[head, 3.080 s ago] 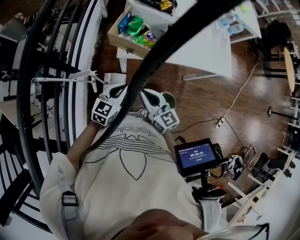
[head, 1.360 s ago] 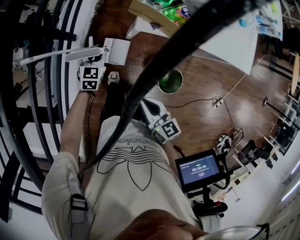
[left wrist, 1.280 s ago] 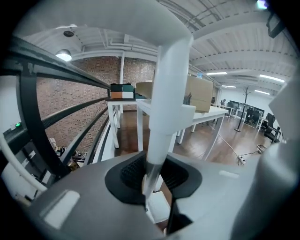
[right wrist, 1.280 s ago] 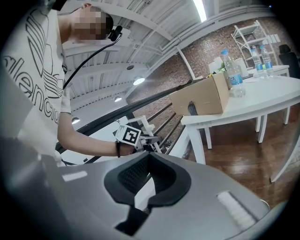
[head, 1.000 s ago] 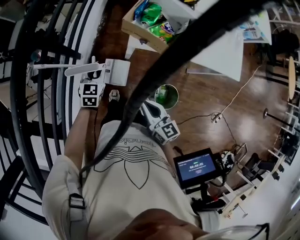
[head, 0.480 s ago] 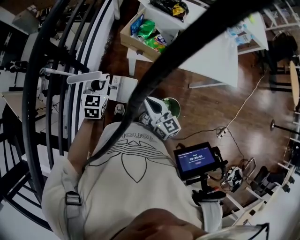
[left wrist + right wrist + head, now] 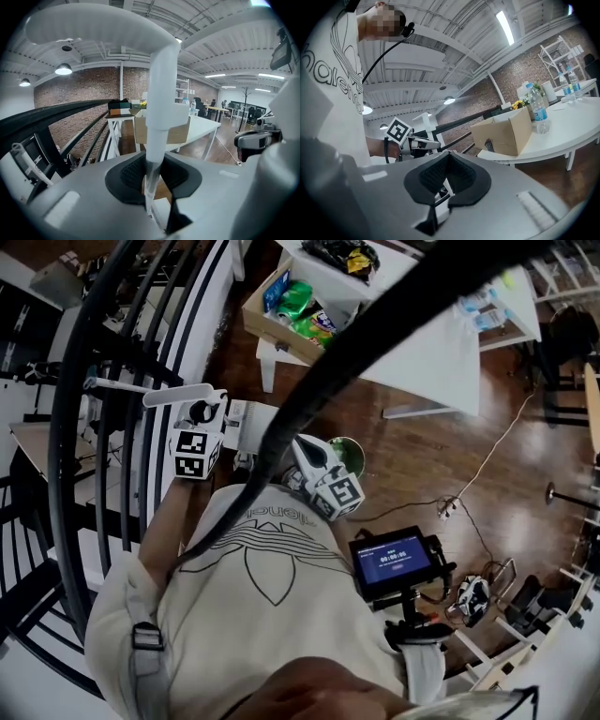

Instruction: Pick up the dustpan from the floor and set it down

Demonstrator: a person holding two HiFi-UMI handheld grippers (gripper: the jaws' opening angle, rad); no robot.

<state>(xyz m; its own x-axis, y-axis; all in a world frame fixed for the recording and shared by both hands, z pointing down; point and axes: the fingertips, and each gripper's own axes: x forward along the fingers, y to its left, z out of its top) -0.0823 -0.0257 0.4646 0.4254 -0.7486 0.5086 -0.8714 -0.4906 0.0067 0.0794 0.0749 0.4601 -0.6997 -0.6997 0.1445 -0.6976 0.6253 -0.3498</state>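
Observation:
The white long-handled dustpan (image 7: 246, 420) hangs by the black railing, its top grip (image 7: 178, 395) pointing left. My left gripper (image 7: 200, 414) is shut on the upright stem. In the left gripper view the stem (image 7: 159, 108) rises from between the jaws of the left gripper (image 7: 153, 161) to the curved top grip. My right gripper (image 7: 302, 446) stays close to my chest, a little right of the pan, with nothing in it. In the right gripper view its pads (image 7: 436, 176) meet at the tips, and the left gripper (image 7: 401, 140) with the dustpan's handle (image 7: 423, 118) shows beyond.
Black stair railing bars (image 7: 122, 427) run along the left. A green bin (image 7: 350, 452) stands on the wooden floor just right of the grippers. Ahead is a white table (image 7: 422, 343) with a cardboard box (image 7: 286, 320) of snack packets. A cable (image 7: 487, 456) crosses the floor.
The left gripper left my chest, reached the dustpan's stem at the railing and closed on it. Over the last second it lifted the dustpan. The right gripper shifted slightly.

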